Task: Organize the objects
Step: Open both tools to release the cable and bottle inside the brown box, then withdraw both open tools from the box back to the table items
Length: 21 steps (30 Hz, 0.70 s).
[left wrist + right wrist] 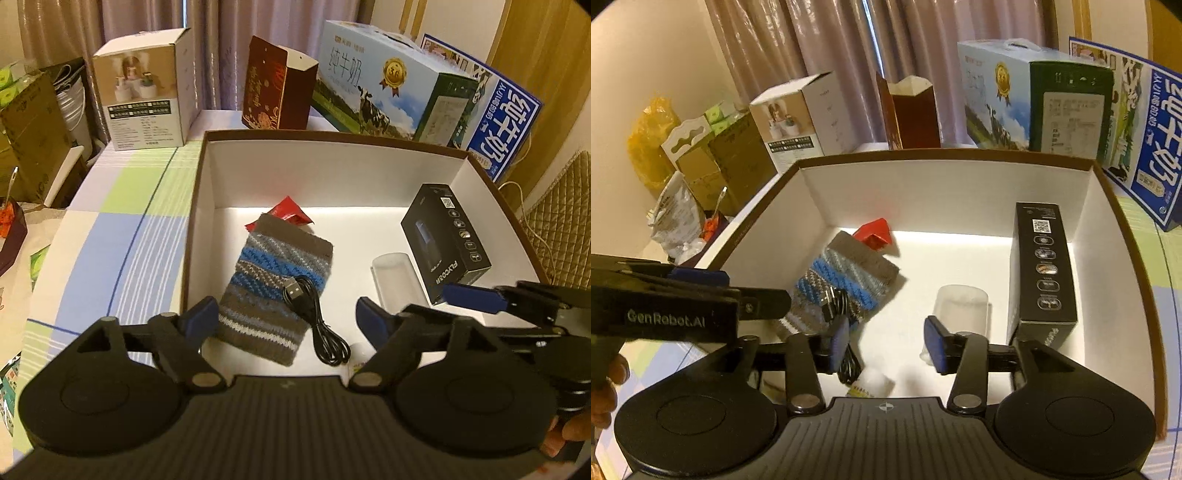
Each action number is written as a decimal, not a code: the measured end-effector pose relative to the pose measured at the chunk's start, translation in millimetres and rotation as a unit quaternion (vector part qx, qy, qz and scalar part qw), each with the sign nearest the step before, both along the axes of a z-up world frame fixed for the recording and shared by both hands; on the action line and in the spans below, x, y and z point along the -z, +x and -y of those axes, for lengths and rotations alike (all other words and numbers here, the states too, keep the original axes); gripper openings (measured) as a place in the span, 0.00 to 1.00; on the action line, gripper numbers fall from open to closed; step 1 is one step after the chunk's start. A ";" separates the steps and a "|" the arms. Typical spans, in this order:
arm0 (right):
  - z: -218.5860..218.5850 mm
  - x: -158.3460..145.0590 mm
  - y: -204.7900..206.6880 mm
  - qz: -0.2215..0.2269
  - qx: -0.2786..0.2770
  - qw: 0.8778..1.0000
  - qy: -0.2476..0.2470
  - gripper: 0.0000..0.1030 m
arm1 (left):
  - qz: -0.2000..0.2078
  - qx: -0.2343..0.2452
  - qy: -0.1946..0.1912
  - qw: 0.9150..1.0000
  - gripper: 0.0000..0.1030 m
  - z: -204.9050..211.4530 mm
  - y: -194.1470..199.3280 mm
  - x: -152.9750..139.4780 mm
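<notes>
Two hand-held claws poised over the near edge of a white-lined storage box (pixel 332 155) on a checked tabletop (pixel 122 229). Left claw (pixel 286 319) spread wide and empty above the near end of a knitted pouch (pixel 273 280); right claw (pixel 884 345) partly parted, gripping nothing, its blue pads either side of bare box floor.

Nearest, coiled across the pouch's lower corner: a black USB cable (pixel 317 317), light and limp, likely to trail and snag if lifted by one strand; best pinched at the bunched loops or just behind the plug. Under it, the striped wool pouch, soft and compressible, no slip risk, easiest taken across its narrow width near an edge. Just beside, to the right: a small translucent plastic tray (pixel 397 278), apparently thin, light and slick, prone to skating away or flexing; a hold on one rim wall advisable, with modest squeeze. Touching distance beyond that, against the right wall: a black carton (pixel 1045 269) lying on its long side, rigid, sharp-edged, weight unknowable from here; across the short faces probably the safest grasp.

Further in, peeking from behind the pouch: a red foil packet (pixel 290 214), crinkly and featherweight. Behind the box, several upright cartons before a curtain.
</notes>
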State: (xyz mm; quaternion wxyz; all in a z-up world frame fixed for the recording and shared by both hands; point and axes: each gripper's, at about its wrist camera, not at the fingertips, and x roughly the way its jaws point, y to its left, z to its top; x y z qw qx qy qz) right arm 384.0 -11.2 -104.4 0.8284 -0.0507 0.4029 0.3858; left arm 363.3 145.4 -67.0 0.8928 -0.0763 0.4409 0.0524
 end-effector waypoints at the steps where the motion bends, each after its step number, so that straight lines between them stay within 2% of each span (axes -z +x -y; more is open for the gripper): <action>1: 4.2 -1.7 -3.5 0.002 0.002 1.000 0.002 0.53 | 0.001 -0.001 0.000 1.000 0.79 0.0 -3.1 -1.6; 3: 13.3 -5.6 -11.3 0.010 0.006 1.000 0.009 0.63 | 0.004 -0.006 0.001 1.000 0.82 1.1 -10.3 -4.8; 9: 37.4 -18.4 -27.2 0.021 0.029 0.999 0.027 0.81 | 0.018 -0.012 0.009 1.000 0.90 8.2 -30.9 -17.6; 15: 56.2 -33.0 -38.3 0.024 0.046 0.998 0.040 0.91 | 0.029 -0.008 0.013 0.999 0.95 17.9 -48.1 -29.9; 21: 73.1 -39.1 -51.4 0.023 0.057 0.997 0.044 0.95 | 0.028 -0.008 0.018 0.999 0.97 27.5 -64.2 -35.9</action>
